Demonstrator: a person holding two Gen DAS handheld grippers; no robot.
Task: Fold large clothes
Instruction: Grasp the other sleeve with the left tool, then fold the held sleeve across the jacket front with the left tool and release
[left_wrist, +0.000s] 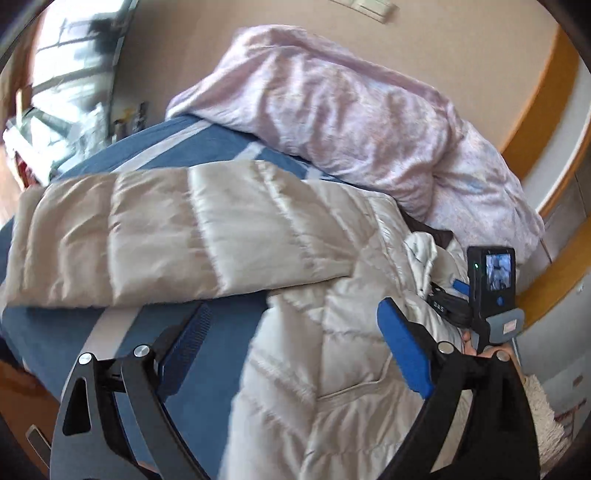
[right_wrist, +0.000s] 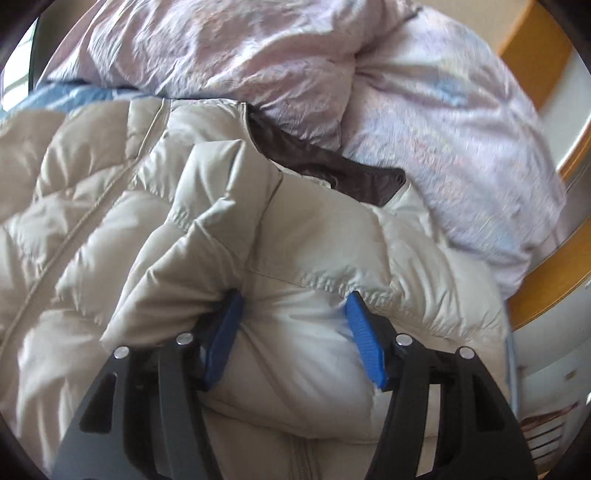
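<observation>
A cream quilted puffer jacket (left_wrist: 192, 236) lies on a blue bed (left_wrist: 192, 147), one sleeve stretched out to the left. My left gripper (left_wrist: 291, 317) is open and empty, hovering over the jacket's body near the sleeve's base. My right gripper (right_wrist: 293, 306) has its blue fingers (right_wrist: 365, 343) closed around a thick fold of the jacket (right_wrist: 295, 258) near its dark brown collar lining (right_wrist: 332, 173). The right gripper's camera body shows in the left wrist view (left_wrist: 491, 288).
A crumpled pink duvet (left_wrist: 351, 110) is piled at the far side of the bed, also in the right wrist view (right_wrist: 424, 92). A wooden bed frame (left_wrist: 561, 266) runs along the right. A window (left_wrist: 70, 66) is at far left.
</observation>
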